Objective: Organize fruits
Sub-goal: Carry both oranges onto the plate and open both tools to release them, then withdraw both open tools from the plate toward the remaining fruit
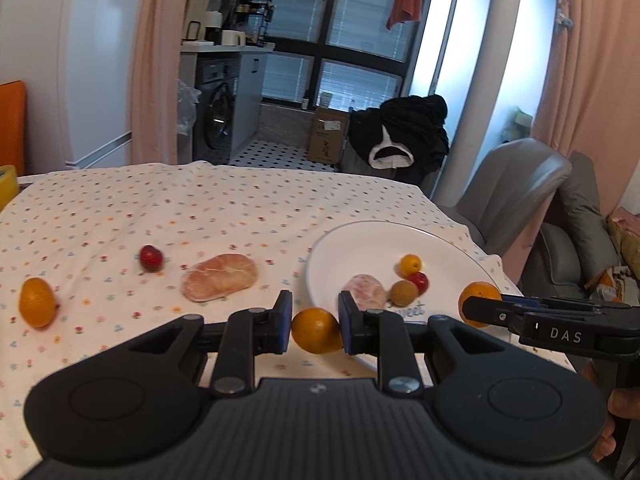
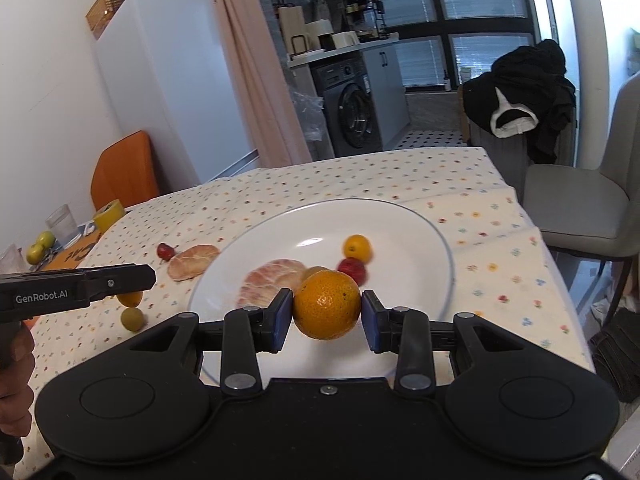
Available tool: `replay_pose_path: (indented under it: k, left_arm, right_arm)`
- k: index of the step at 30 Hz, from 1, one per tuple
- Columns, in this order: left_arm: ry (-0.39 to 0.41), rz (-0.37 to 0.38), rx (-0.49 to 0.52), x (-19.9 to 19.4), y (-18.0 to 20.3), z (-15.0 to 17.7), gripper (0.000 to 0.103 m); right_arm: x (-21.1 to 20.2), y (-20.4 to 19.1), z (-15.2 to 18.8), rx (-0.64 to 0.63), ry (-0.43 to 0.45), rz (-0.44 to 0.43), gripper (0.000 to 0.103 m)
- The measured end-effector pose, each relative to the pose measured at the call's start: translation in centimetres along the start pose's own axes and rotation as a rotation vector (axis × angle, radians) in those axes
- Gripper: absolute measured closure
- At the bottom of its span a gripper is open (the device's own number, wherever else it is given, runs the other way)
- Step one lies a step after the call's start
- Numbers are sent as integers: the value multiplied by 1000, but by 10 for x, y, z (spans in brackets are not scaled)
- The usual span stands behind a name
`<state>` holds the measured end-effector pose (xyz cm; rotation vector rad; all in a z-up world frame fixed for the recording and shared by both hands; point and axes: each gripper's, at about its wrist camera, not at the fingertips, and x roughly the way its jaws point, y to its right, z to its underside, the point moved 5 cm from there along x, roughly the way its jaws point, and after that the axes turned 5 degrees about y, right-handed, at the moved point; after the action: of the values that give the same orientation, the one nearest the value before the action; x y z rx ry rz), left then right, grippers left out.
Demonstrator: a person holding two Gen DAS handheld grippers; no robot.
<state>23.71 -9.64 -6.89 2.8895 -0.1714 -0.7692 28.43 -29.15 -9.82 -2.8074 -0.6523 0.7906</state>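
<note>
Each hand-held gripper pinches a small orange across its middle: the left gripper [image 1: 315, 326] holds its orange [image 1: 316, 330] just short of the white plate [image 1: 352, 240]; the right gripper [image 2: 327, 314] holds another orange [image 2: 327, 304] over it. The fruit looks light and firm, its rind likely slick — gentle pressure should do.

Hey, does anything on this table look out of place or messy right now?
Some fruit lies loose on the tablecloth, off the plate: an orange, a red fruit and a peeled citrus piece. Nothing looks spilled or broken.
</note>
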Motion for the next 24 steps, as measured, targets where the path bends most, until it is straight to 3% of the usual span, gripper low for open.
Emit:
replay_pose_path:
  k: [13,24]
  left_arm:
    - [-44,62,46,22,45,10,80]
    - [-77,60,1,25,43,12,76]
  right_arm:
    - [-2,18,6,21,-1,1,68]
    - [-6,20,6,20,10,18,63]
